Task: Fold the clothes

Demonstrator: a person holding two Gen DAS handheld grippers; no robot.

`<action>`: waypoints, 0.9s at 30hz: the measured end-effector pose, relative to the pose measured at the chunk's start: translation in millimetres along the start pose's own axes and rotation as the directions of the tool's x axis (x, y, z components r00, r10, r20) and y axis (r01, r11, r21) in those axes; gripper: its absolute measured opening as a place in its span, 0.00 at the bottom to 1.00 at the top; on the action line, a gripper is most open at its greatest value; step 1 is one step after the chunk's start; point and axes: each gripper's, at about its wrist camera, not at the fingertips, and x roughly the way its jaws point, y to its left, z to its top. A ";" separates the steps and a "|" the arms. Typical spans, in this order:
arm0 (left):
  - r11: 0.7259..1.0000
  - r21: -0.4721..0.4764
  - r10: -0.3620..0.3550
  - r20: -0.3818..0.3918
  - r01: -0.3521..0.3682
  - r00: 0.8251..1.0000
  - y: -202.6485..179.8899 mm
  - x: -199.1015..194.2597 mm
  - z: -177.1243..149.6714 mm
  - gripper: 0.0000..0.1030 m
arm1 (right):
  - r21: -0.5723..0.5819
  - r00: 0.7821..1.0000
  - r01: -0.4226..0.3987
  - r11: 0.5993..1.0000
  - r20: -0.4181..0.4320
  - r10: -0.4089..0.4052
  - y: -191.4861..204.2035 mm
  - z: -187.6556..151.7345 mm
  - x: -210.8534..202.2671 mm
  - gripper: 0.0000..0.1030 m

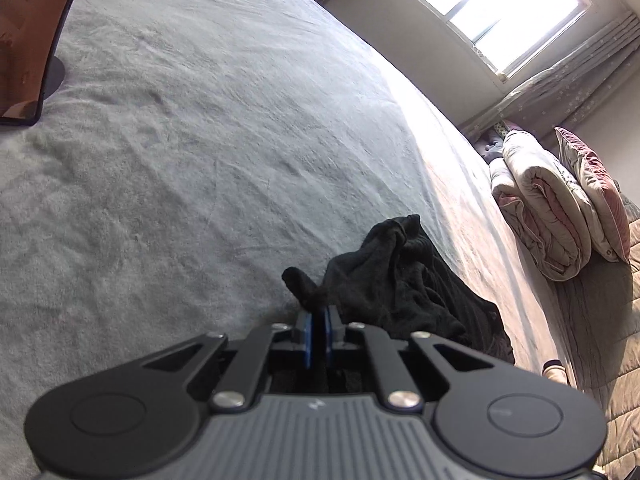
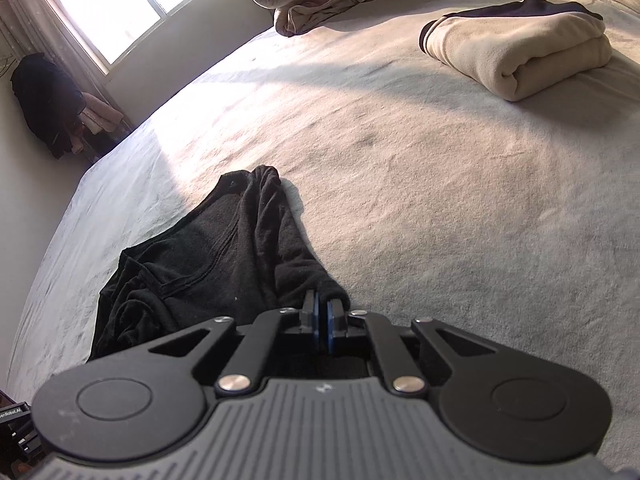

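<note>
Two grippers pinch one crumpled black garment that lies on the pale grey bedspread of a wide bed, near the edge where the person stands.

In the left wrist view, a dark-framed board stands at the far left corner of the bed. The left gripper has its blue-padded fingers drawn narrow, nearly together, with a fold of the black cloth caught between them; a short tongue of fabric sticks up just past the tips. From there the garment bunches away to the right and towards the window side of the bed. Beyond it, along the right edge of the bed, sit a rolled cream-and-pink quilt and a pillow leaning against it, under a bright window.

In the right wrist view, the garment's long axis runs from the near edge of the bed away towards the window, its narrow far end pointing at the sunlit patch, its wider, rumpled part spreading to the left. A stitched seam curves across its flat middle. The right gripper also has its fingers pressed narrow, clamping the near right end of the cloth. Well apart, at the far right of the bedspread, rests a folded cream fleece garment with dark trim, and the rolled quilt lies behind it.
</note>
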 end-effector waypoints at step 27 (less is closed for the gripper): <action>0.981 0.063 0.175 0.132 -0.185 0.976 5.9 1.4 41.3 0.03 | -0.107 0.950 0.274 0.956 0.188 -0.251 -30.9 52.6 -7.4 0.04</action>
